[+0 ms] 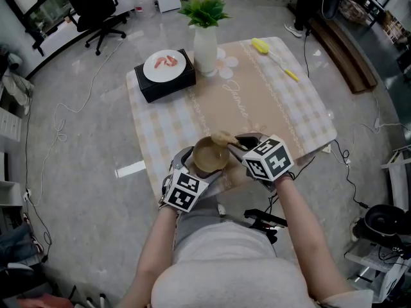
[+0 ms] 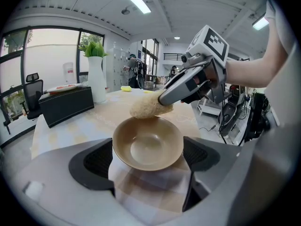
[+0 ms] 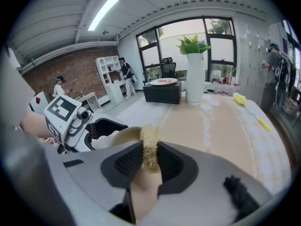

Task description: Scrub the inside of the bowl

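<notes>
**Left claw** (image 2: 149, 157): closed on the bowl (image 2: 148, 144), with one pad against each side of the rim, lower centre of the left gripper view. The bowl is tan and its open side tilts toward the camera. In the head view it is at the near edge of the surface (image 1: 276, 101), lower centre of frame.

**Right claw** (image 3: 149, 158): clamped on a scrubber (image 3: 150, 142), a pale fibrous pad. Its free end is at the bowl's far rim, not down in the well. Contact cannot be confirmed.

**Assessment:** the scrub proper appears about to begin.
- Hold the left grip firm so the bowl neither spins nor slips.
- Take the scrubber down the wall to the base and work in circles at moderate pressure.
- Risk: a hard push at the rim could lever the bowl out of the pads.

**Beyond, upper frame:** box (image 1: 160, 87) with plate (image 1: 166, 65), vase (image 1: 205, 49), yellow brush (image 1: 266, 49).
</notes>
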Tool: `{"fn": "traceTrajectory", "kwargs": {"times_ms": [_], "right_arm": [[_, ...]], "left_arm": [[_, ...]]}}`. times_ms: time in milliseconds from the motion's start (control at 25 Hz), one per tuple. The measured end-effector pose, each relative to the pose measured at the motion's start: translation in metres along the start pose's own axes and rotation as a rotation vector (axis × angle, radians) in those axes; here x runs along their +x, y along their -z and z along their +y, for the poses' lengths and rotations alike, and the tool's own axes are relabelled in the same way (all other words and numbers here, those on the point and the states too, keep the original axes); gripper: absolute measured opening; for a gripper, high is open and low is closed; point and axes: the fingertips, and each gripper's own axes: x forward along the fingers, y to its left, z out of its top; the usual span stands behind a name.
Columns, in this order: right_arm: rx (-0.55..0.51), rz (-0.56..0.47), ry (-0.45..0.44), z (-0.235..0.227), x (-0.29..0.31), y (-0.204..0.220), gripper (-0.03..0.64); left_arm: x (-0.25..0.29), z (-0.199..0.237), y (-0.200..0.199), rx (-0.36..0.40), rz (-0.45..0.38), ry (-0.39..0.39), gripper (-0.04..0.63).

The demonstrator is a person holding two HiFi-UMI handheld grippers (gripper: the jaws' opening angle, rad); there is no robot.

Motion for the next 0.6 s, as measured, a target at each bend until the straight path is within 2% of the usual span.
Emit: {"fn": "traceTrajectory", "kwargs": {"times_ms": [240,600], "right_arm": [[-0.044,0.038,-0.018,0.005,-0.014,0.013,0.094],[-0.122,0.113,-0.110,0.026,-0.025,0.030,0.094]], "left_arm": [[0.001,0.000,0.002,-0.005,0.000,0.001,0.483],[0.000,0.000,-0.001,0.003,0.001,0.014,0.484]]}}
